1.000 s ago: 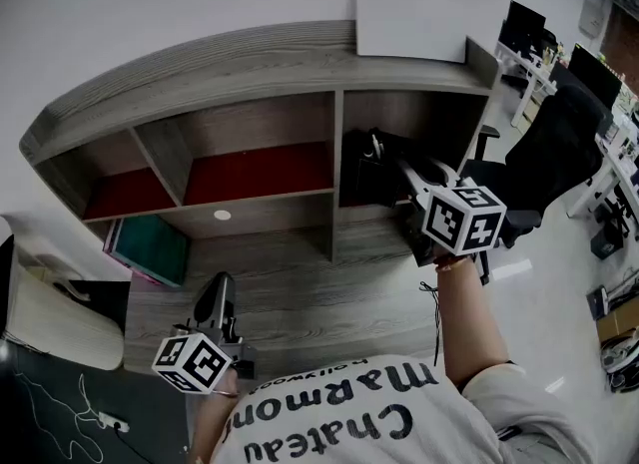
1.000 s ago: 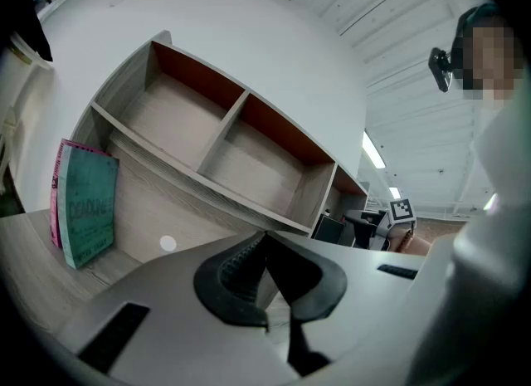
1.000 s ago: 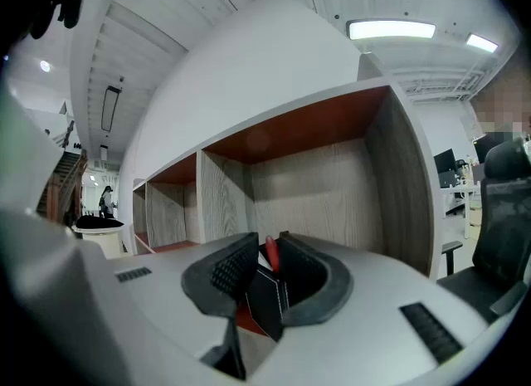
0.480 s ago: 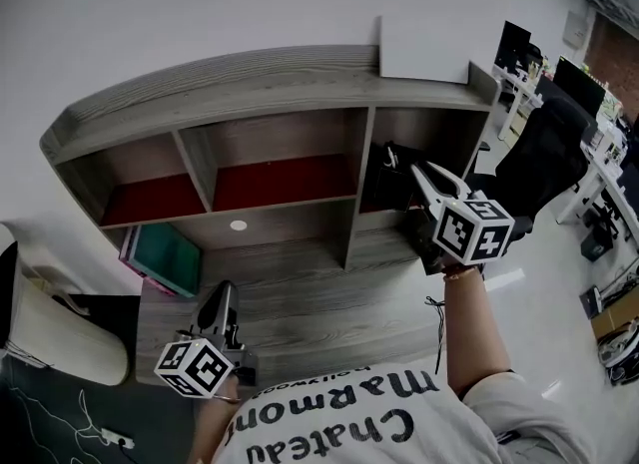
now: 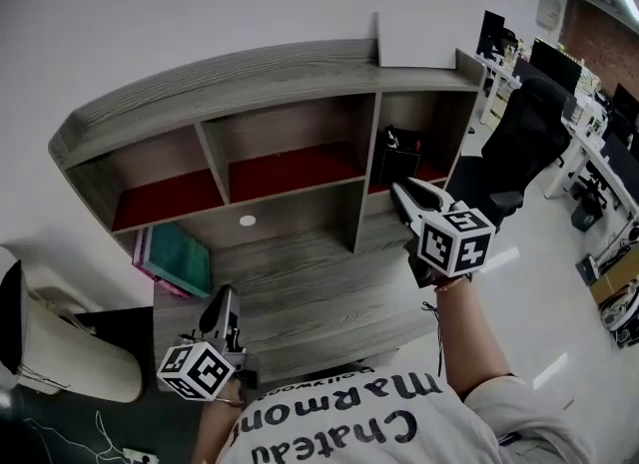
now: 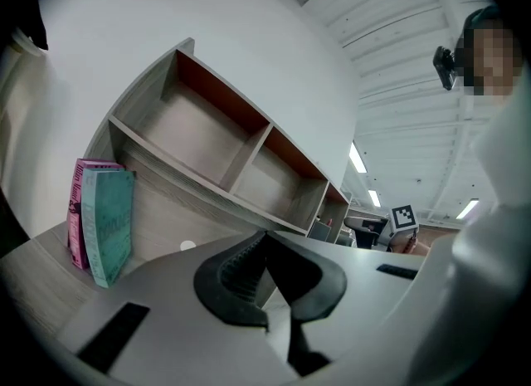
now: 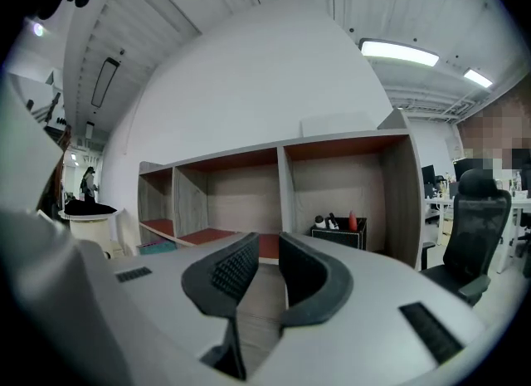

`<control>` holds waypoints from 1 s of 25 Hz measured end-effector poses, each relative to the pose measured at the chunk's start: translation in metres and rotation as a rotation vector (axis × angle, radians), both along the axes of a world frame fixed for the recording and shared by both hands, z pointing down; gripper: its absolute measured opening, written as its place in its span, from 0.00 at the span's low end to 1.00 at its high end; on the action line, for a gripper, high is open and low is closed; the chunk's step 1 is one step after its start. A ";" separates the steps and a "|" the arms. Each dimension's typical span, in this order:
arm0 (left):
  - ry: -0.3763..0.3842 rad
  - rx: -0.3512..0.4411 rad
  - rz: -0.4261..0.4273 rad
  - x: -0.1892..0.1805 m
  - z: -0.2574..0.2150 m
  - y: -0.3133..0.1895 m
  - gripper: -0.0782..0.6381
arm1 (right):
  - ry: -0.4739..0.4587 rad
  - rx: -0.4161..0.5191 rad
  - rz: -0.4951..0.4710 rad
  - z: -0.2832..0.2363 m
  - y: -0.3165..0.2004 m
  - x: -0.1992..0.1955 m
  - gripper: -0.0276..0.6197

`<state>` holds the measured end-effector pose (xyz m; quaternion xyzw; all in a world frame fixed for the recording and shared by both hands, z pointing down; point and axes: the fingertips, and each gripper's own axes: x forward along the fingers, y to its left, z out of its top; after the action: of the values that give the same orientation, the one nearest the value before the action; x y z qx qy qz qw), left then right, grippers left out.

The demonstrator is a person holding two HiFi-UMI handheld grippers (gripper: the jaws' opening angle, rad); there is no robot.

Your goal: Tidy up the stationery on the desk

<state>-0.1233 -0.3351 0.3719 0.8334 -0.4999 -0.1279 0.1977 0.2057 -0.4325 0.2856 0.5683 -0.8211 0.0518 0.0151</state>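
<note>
The pen holder [image 7: 338, 232] is located in the rightmost compartment of the shelf [image 7: 284, 189]; its contents cannot be identified. The right tool [image 7: 269, 251] is held narrowly apart, empty; the left tool [image 6: 265, 239] is closed, empty.

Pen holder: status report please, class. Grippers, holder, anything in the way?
Left gripper shut, empty; right gripper open, empty. Pen holder upright in right compartment of shelf, untouched. Path from right gripper looks clear.

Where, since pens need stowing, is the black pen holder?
In the head view, the black pen holder stands in the shelf's rightmost compartment, just beyond the right gripper.
</note>
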 end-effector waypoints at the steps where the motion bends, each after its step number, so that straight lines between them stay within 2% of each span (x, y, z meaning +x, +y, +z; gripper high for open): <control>1: -0.001 -0.001 0.011 -0.002 0.001 0.002 0.13 | 0.001 -0.005 0.006 0.003 0.006 -0.004 0.18; 13: -0.060 -0.009 0.163 -0.006 0.014 0.015 0.13 | 0.013 -0.109 0.027 0.064 0.061 -0.059 0.15; 19: -0.083 -0.006 0.215 0.012 0.018 0.016 0.13 | 0.036 -0.149 -0.007 0.091 0.077 -0.097 0.09; 25: -0.120 -0.010 0.256 0.034 0.026 0.018 0.13 | 0.033 -0.199 -0.095 0.123 0.092 -0.146 0.07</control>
<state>-0.0896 -0.3174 0.3984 0.8956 -0.4009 -0.0490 0.1864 0.0595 -0.3402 0.4082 0.5251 -0.8376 0.1228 0.0873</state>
